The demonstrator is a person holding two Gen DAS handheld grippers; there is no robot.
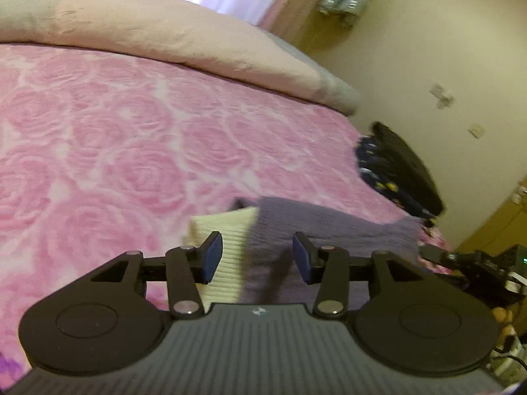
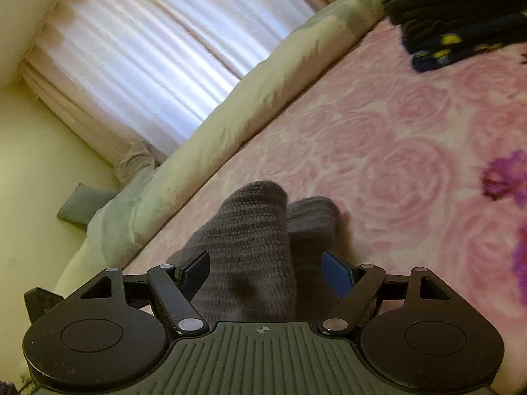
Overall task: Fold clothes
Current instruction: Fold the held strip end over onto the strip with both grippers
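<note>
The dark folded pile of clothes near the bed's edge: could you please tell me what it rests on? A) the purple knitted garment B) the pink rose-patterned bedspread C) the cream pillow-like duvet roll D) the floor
B: the dark folded pile of clothes lies directly on the pink rose-patterned bedspread, apart from the purple knitted garment in front of the open right gripper.

Soft daylight glows through the curtain (image 2: 148,56), washed out to white. The room is dim and warm-tinted, motion-blurred throughout, with strong fisheye bending and dark corners.
</note>
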